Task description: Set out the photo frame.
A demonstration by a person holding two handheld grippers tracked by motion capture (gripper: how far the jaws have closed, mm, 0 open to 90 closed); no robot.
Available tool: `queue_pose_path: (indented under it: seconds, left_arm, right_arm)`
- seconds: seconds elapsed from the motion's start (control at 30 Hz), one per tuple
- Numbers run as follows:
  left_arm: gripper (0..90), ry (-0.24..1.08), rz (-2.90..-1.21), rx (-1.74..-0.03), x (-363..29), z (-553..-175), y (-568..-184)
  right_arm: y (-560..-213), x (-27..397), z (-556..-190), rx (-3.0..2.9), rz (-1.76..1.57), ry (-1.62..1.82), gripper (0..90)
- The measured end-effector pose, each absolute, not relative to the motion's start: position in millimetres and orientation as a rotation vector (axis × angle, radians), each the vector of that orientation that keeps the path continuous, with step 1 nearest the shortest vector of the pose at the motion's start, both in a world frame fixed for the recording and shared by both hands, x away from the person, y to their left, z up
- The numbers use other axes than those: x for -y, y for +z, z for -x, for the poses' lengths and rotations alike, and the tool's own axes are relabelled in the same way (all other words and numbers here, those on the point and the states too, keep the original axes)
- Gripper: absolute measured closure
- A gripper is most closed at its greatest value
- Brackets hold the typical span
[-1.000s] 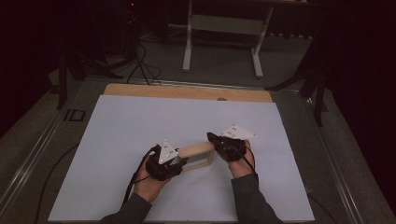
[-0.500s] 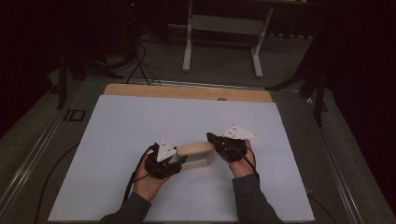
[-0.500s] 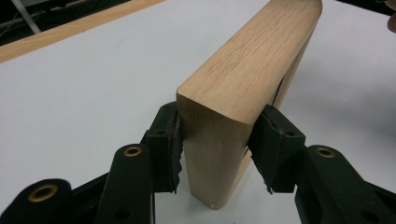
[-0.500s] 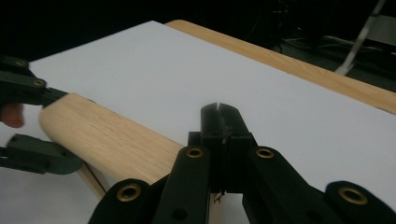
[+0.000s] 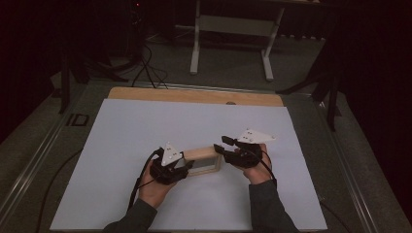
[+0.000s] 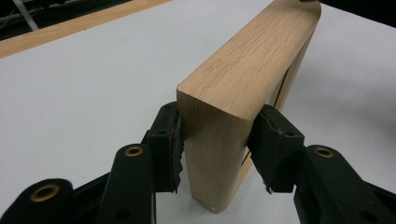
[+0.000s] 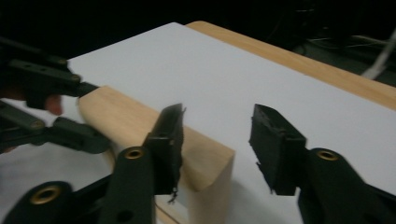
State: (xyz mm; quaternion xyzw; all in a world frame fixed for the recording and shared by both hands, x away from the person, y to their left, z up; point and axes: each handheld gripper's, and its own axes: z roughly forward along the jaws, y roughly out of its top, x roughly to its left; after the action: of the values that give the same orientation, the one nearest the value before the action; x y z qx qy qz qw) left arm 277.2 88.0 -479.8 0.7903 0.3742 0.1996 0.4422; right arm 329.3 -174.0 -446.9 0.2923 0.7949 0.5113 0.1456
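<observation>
A light wooden frame point(image 5: 201, 154) stands on edge on the white sheet between my two hands. My left gripper point(image 5: 187, 167) is shut on the frame's left end; in the left gripper view both pads point(image 6: 170, 140) press the sides of the wood point(image 6: 247, 70). My right gripper point(image 5: 222, 145) is at the frame's right end and its jaws have just been opening. In the right gripper view they stand open point(image 7: 217, 140), with the frame's end corner point(image 7: 126, 116) beside the left pad and no pad pressing it. The left gripper's fingers point(image 7: 56, 79) show at the frame's far end.
A white sheet point(image 5: 145, 126) covers the table, with a wooden strip point(image 5: 194, 95) along its far edge. Beyond the table stand a metal stand's legs point(image 5: 197, 43) and cables point(image 5: 145, 63) on the dark floor. Metal rails run along both sides.
The right gripper's jaws have spread apart beside the frame's right end. Both hands and the frame have stayed where they were.
</observation>
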Motion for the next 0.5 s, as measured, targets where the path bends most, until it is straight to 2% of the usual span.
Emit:
queue_pose_path:
  seconds: [0.17, 0.5]
  left_arm:
    - [56.1, 0.481, -1.956, -0.927, -90, -279, -480]
    - [57.5, 0.474, -1.961, -0.916, -93, -281, -480]
  right_arm:
    - [-452, 171, -331, -2.355, -0.815, 1.467, 41.8]
    - [-464, 169, -335, -2.446, -0.796, 1.438, 35.5]
